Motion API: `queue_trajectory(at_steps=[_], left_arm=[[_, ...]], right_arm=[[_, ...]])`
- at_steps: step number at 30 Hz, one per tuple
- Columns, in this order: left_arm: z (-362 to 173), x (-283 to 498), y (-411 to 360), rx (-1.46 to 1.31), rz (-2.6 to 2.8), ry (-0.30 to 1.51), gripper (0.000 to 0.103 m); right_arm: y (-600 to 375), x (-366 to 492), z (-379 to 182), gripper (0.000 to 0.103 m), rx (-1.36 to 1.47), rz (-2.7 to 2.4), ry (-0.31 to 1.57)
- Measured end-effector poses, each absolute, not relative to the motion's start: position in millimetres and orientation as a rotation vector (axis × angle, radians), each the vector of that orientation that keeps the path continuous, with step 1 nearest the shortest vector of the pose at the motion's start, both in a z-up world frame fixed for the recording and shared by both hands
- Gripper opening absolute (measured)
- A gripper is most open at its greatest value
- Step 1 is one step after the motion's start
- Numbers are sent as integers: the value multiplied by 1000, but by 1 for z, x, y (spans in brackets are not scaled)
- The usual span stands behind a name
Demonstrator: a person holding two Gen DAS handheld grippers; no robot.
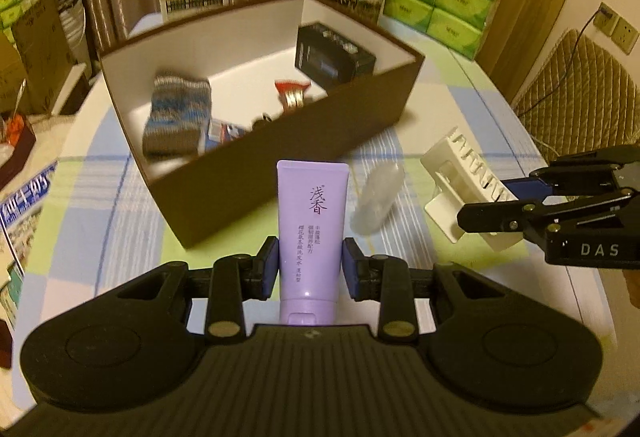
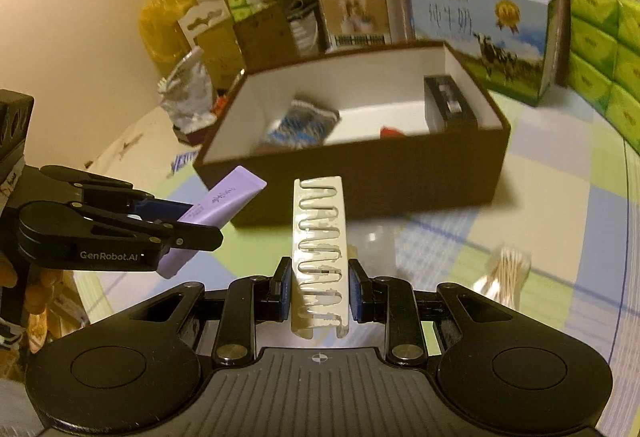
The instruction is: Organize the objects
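Your left tongs (image 1: pixel 310 265) grip the purple tube (image 1: pixel 311 225); your right tongs (image 2: pixel 320 289) clamp the white rack (image 2: pixel 320 257), before the brown box (image 2: pixel 360 189)

Warm, yellowish indoor light, moderately dim, tints both views. Fisheye distortion bows straight edges and darkens the corners into a black vignette. The brown box (image 2: pixel 360 173) and cotton swabs (image 2: pixel 506 273) appear smeared with motion blur in the right-wrist view; the purple tube (image 1: pixel 312 233) remains sharp. Soft shadows, no harsh glare.
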State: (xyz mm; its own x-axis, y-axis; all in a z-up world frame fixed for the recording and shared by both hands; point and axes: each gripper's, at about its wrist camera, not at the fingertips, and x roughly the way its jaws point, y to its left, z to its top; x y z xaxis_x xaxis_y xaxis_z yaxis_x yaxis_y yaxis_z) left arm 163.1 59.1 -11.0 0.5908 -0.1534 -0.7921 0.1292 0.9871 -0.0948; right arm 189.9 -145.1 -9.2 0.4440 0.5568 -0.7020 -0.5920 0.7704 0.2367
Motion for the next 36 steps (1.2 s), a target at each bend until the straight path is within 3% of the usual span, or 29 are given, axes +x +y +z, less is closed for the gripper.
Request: queue_trajectory(at_steps=[17, 36], left_arm=[[31, 260, 94, 12, -108, 813, 28], [-21, 378, 125, -8, -84, 948, 28]], right_arm=[[-90, 301, 27, 25, 31, 696, 782], [-46, 402, -29, 25, 112, 561, 941]])
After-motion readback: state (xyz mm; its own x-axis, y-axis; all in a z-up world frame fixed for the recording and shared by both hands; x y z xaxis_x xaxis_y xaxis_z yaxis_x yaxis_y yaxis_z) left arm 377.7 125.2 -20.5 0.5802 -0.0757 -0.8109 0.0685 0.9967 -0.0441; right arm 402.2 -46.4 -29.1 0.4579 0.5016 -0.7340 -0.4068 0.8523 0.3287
